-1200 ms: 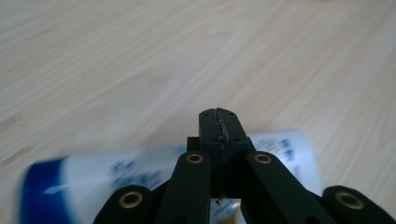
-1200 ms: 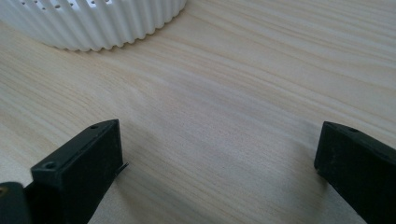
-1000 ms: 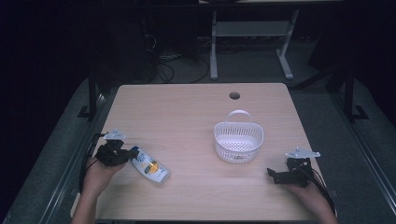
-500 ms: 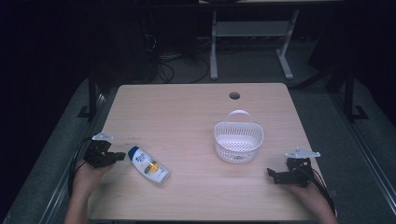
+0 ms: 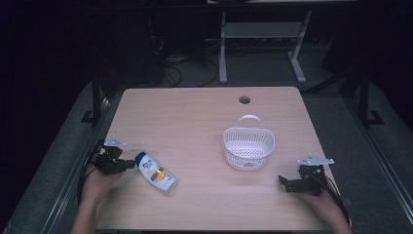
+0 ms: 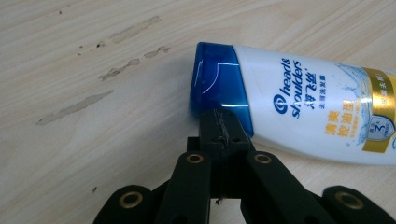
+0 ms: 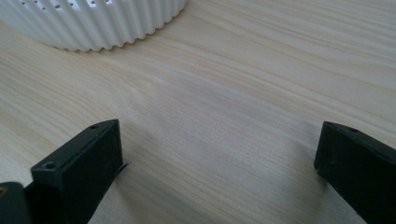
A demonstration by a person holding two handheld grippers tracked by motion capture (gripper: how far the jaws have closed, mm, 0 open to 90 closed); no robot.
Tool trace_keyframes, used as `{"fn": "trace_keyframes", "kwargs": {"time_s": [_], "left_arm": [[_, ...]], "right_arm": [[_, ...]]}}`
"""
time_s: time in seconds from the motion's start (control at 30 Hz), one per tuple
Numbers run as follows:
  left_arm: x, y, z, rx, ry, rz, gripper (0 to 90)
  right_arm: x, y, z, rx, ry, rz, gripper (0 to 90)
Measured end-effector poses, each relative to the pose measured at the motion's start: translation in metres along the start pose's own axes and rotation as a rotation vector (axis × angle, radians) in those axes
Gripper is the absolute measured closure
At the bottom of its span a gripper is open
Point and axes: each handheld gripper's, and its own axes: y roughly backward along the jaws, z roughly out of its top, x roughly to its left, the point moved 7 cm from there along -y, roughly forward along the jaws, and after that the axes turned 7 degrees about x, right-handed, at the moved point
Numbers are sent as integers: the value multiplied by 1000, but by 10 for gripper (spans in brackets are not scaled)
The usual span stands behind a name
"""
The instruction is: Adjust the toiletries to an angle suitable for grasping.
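Overhead, pale wooden table (image 5: 195,117), dark room.

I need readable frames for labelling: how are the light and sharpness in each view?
High view: table lit, surroundings dark. Left gripper view: shampoo bottle sharp, glare streak on its blue cap. Right gripper view: white basket soft, jaws slightly blurred.

A pale wooden rectangular surface (image 5: 195,126) stands in a dark room, lit from above while everything around it falls into shadow. Near the surface's far edge sits a small round cable hole (image 5: 244,100). Beyond that far edge stands a grey metal desk frame (image 5: 263,44) on splayed feet, with tangled black cables (image 5: 180,66) on the floor beside it. Grey carpeted floor (image 5: 341,122) surrounds the surface on both sides.
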Motion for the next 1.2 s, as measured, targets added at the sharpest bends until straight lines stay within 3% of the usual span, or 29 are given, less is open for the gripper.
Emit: {"fn": "trace_keyframes", "kwargs": {"time_s": [0.73, 1.07, 1.2], "left_arm": [[-8, -19, 38, 12, -36, -10, 900], [-16, -32, 55, -9, -40, -24, 900], [-22, -40, 60, 6, -56, -29, 900]], "right_arm": [[0, 0, 0, 0, 0, 0, 6], [0, 0, 0, 0, -1, 0, 6], [0, 0, 0, 0, 0, 0, 5]]}}
